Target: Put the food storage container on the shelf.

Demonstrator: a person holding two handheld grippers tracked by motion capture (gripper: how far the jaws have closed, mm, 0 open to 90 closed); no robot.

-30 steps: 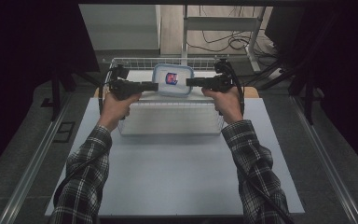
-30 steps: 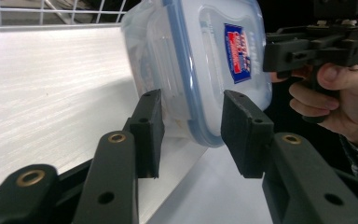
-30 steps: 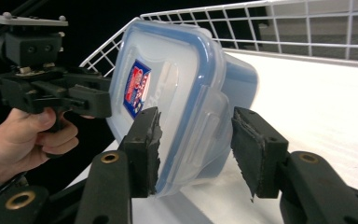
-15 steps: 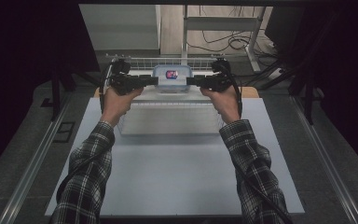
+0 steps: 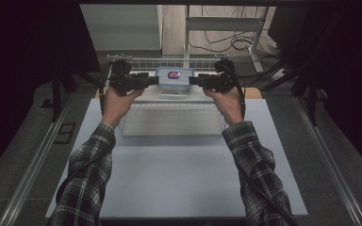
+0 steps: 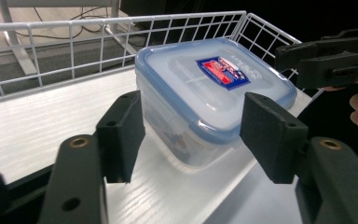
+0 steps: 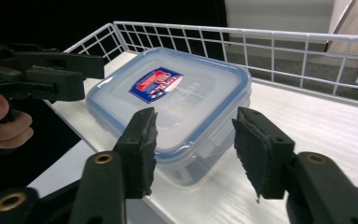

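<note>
Left gripper view: the lidded box point(image 6: 205, 100), rigid, light-looking and slick, sits between both opening grippers point(image 5: 152, 81) point(image 5: 195, 81), best taken by its side walls.

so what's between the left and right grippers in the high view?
The clear plastic container with blue-rimmed lid, resting on the white shelf; left gripper and right gripper flank it. Nothing else lies there.

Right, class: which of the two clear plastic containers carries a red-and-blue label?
The small blue-rimmed box on the railed shelf; the larger tub in front of it is plain.
</note>
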